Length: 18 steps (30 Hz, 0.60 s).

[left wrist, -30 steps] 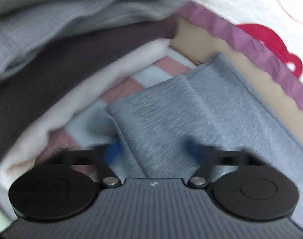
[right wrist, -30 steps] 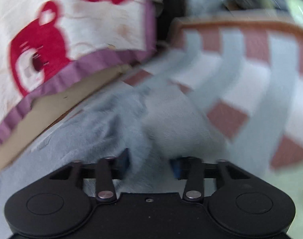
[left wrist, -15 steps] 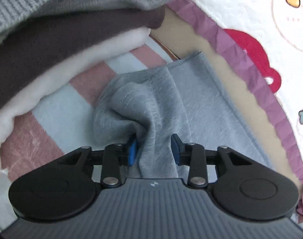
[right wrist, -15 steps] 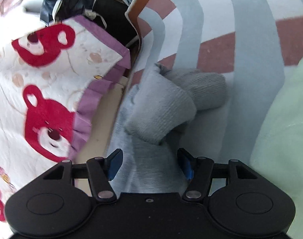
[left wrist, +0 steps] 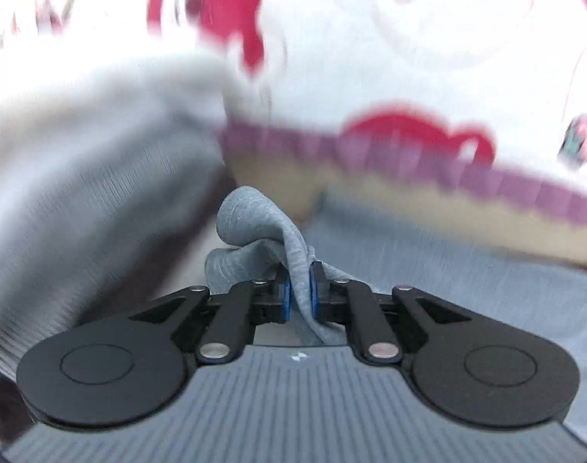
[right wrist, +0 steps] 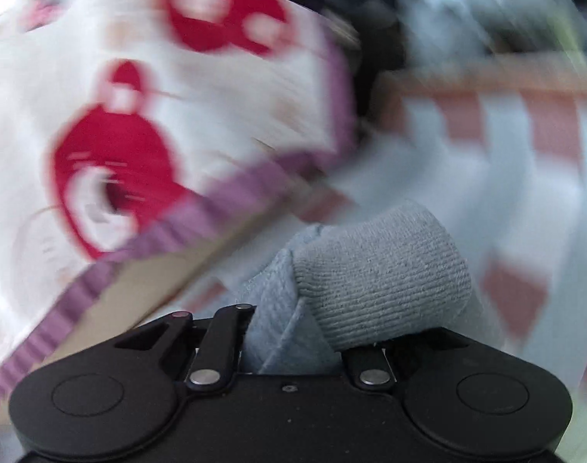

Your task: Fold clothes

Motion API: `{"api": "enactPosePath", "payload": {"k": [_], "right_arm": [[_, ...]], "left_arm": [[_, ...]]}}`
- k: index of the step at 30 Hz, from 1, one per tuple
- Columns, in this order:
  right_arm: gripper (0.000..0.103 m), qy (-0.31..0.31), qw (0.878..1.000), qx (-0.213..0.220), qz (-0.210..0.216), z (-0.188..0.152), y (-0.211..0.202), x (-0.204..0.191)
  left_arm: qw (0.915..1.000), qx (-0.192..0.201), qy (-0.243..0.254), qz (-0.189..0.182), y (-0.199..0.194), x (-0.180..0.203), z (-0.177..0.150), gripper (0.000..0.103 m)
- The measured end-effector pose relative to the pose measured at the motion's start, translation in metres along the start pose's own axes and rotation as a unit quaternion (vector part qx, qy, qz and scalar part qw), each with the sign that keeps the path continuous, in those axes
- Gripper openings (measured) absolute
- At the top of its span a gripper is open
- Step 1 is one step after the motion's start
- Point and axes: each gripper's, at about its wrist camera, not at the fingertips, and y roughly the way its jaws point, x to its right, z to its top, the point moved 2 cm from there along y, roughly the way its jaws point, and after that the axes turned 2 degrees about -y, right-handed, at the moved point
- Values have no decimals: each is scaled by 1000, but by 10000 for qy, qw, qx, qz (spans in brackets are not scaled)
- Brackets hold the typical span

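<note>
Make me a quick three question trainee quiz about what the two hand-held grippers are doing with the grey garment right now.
1. True or false: the left hand-held gripper is shut on the grey garment.
2. What shows at the right hand-held gripper? A) ribbed grey cuff B) a hanger C) nothing
3. Fill in: the bear-print blanket has a ____ frilled edge.

Key: 1 true; 2 A; 3 purple.

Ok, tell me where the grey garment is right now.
The grey garment is bunched between the left gripper jaws in the left wrist view, just below the purple-edged bear quilt; its ribbed end sits in the right gripper.
</note>
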Motion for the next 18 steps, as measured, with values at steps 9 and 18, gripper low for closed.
{"api": "enactPosePath", "payload": {"k": [9, 18], "right_arm": [[38, -1102, 9910, -758, 100, 44, -96, 24], [25, -770, 9851, -1454, -508, -60, -62, 110]], "left_arm": [[9893, -1120, -928, 65, -106, -77, -54, 10], [9790, -1960, -466, 305, -111, -79, -89, 10]]}}
